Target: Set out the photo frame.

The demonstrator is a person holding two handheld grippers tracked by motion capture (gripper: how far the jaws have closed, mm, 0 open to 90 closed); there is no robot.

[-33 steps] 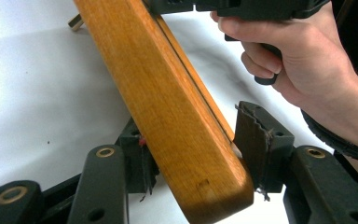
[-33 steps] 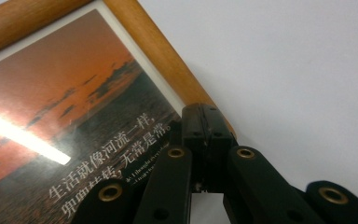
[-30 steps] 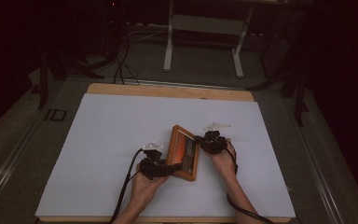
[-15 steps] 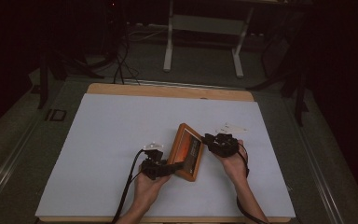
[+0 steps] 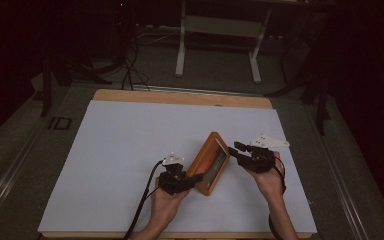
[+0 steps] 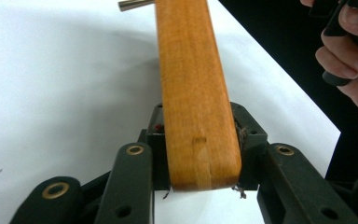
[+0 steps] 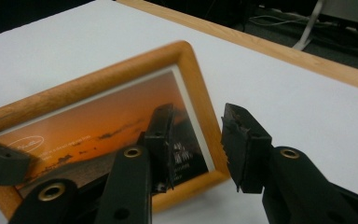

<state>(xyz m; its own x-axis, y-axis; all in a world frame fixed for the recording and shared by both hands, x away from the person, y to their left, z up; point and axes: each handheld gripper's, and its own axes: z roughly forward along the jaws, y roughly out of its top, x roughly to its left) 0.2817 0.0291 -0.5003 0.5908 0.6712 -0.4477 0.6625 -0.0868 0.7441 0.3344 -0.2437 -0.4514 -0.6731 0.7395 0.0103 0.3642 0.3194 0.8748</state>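
My left gripper [image 5: 194, 181], nearest me, is clamped hard on the near end of the picture frame [image 5: 209, 163]; its jaws have just been closing, and in the left gripper view the pads squeeze the wooden edge [image 6: 193, 88] from both sides. Left hand low, close to my edge of the white table cover [image 5: 120, 150], cable trailing back toward me.

The frame is tipped up on its long edge, long axis running from my left gripper away and to the right. Its sunset picture [image 7: 93, 130] faces my right side.

My right gripper [image 5: 236, 150] sits just beside the frame's far end, wrist raised, jaws aimed at the picture face. Its jaws have just been opening and stand apart, gripping nothing; the frame's corner [image 7: 191, 51] lies beyond them.
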